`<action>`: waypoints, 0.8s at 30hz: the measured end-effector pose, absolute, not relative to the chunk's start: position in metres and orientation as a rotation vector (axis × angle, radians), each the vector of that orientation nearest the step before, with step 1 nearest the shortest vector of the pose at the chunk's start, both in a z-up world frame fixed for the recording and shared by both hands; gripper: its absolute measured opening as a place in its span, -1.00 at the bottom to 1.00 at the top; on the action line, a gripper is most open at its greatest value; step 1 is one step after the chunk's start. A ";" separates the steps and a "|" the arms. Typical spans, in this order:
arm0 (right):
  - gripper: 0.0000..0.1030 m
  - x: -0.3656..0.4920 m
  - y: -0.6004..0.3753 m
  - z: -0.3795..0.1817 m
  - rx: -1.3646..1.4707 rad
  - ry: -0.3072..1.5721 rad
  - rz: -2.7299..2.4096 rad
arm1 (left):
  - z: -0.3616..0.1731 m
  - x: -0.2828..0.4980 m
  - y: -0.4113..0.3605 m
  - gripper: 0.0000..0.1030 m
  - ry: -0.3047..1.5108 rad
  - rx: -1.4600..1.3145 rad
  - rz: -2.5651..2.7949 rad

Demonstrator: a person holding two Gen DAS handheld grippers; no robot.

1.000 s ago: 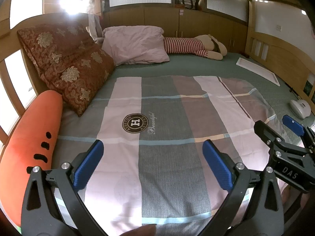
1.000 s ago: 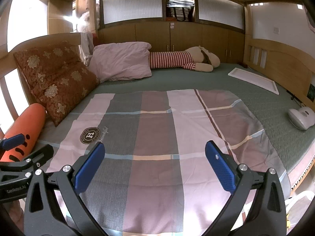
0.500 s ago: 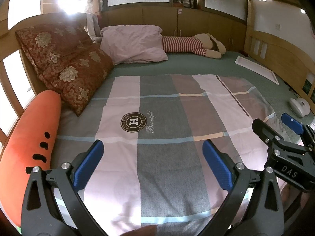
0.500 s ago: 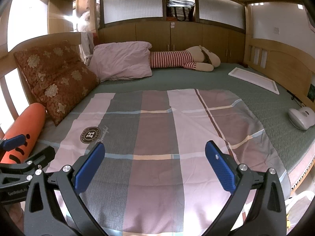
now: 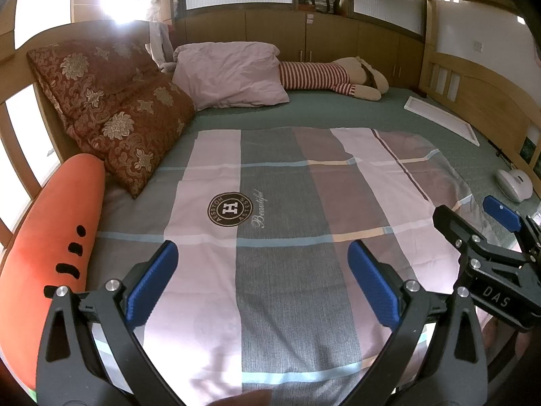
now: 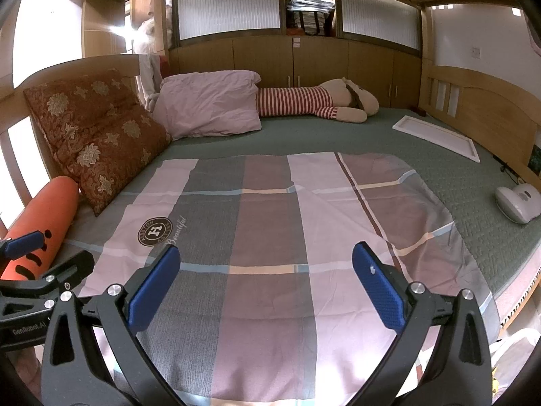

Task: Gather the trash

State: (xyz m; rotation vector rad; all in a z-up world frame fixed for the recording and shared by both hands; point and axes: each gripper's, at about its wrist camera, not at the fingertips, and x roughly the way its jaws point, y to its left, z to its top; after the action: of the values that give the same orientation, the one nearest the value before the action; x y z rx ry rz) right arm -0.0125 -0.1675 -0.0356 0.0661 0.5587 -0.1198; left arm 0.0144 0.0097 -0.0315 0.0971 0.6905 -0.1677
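While both the left gripper (image 5: 258,284) and right gripper (image 6: 267,286) hung spread and empty above the plaid pink-grey cotton sheet (image 6: 270,243), the search step seemingly continued, requiring trash location next.

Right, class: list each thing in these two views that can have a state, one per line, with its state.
left gripper: open, empty
right gripper: open, empty
patchwork blanket: spread flat on the bed
pink pillow: propped at the headboard
striped plush toy: lying down
cabinet doors: closed
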 end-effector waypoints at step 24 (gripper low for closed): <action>0.93 -0.016 -0.164 -0.045 0.059 0.575 -0.113 | -0.033 0.012 0.024 0.94 0.682 -0.015 -0.251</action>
State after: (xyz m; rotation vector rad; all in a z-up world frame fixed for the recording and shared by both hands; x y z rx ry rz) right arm -0.0158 -0.1642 -0.0453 0.0588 0.5747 -0.1132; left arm 0.0121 0.0236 -0.0333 -0.0154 0.6818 -0.2513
